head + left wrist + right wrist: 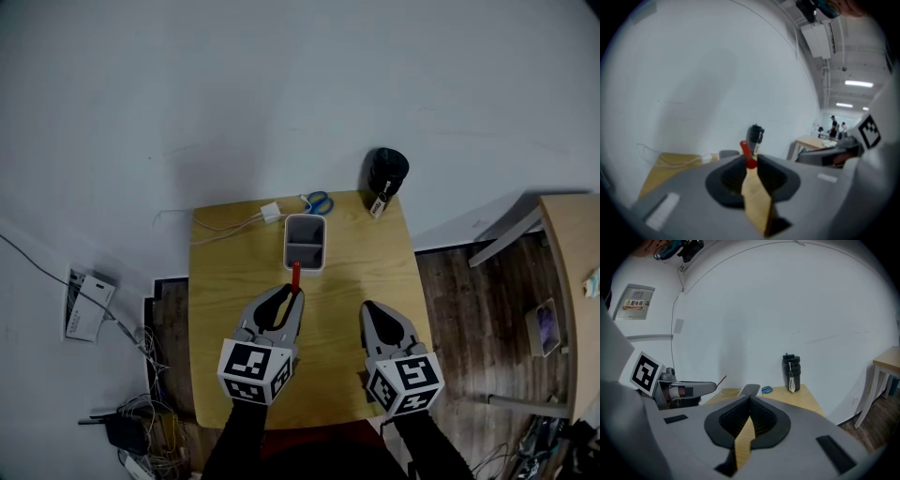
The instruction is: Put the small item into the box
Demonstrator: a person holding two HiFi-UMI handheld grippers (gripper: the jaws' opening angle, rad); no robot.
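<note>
1. Red small item (pixel 295 274) is clamped in the left gripper (pixel 292 293) tips, its long axis pointed at the box (pixel 306 246) just ahead
2. Right gripper (pixel 368 311) is seen closed on nothing, beside

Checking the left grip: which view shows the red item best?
The left gripper view: the red item sits centred, clamped between its jaws. The head view shows it small, sticking out of the left gripper. The right gripper view catches only a thin sliver.
</note>
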